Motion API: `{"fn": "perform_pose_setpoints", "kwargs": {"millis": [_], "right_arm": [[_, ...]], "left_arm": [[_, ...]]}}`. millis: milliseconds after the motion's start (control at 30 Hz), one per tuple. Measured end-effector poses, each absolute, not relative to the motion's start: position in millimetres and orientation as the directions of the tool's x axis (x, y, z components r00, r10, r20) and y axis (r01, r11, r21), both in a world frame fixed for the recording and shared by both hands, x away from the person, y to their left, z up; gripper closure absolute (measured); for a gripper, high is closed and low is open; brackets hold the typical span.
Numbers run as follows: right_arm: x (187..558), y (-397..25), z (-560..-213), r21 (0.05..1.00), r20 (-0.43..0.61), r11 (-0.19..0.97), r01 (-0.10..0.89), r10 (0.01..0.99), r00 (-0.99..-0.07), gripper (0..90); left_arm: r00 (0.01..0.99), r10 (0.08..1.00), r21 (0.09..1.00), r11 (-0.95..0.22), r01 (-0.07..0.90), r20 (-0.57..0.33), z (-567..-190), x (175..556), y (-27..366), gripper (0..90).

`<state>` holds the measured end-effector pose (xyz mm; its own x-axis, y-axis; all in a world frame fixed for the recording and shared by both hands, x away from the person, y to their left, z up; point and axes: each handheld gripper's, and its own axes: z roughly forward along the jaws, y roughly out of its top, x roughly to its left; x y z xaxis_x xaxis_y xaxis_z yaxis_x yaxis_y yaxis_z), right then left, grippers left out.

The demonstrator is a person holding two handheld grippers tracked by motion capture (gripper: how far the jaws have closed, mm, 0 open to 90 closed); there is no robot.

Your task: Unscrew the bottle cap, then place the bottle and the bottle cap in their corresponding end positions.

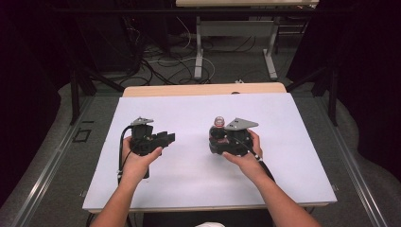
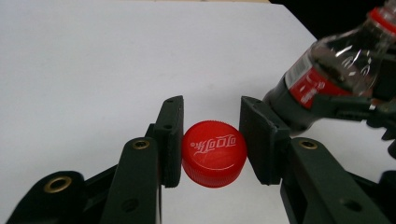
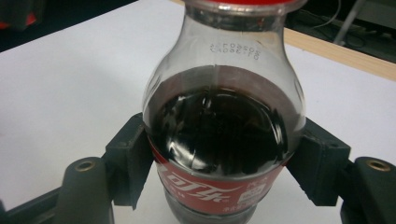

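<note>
A red bottle cap (image 2: 214,151) with white lettering sits between the jaws of my left gripper (image 2: 211,135), and both pads press its sides just above the white table sheet. In the high view my left gripper (image 1: 169,138) is left of centre and points right. My right gripper (image 1: 219,138) is shut around a small cola bottle (image 1: 218,124), held roughly upright. The bottle (image 3: 224,126) holds dark liquid, has a red label, and both pads (image 3: 133,158) clamp its body. The bottle (image 2: 327,74) also appears tilted at the upper right of the left gripper view.
A white sheet (image 1: 189,179) covers the table, with a wooden strip (image 1: 203,89) along the far edge. Beyond stand a desk frame (image 1: 198,52) and floor cables (image 1: 165,64). Dark curtains close both sides.
</note>
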<state>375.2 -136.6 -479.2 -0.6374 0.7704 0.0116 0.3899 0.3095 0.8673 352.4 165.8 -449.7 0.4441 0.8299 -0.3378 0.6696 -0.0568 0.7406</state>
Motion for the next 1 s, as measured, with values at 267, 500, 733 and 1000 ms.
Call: {"fn": "perform_pose_setpoints", "kwargs": {"millis": [267,500,733,1000], "right_arm": [[414,-126,-478,0.869,-0.016,0.302,0.393,0.809,-0.587,29.7],[440,-122,-484,0.874,-0.010,0.264,0.408,0.849,-0.528,29.6],[459,-115,-495,0.879,-0.011,0.250,0.405,0.861,-0.509,29.6],[463,-106,-508,0.870,-0.004,0.264,0.417,0.848,-0.529,29.4]], "left_arm": [[0.415,0.827,0.730,-0.007,0.683,-0.380,-462,352,184,61.7],[0.398,0.831,0.728,0.014,0.685,-0.390,-472,351,192,61.7],[0.397,0.832,0.724,0.009,0.690,-0.388,-479,352,193,61.7],[0.411,0.826,0.721,-0.010,0.693,-0.385,-485,355,190,61.7]]}}
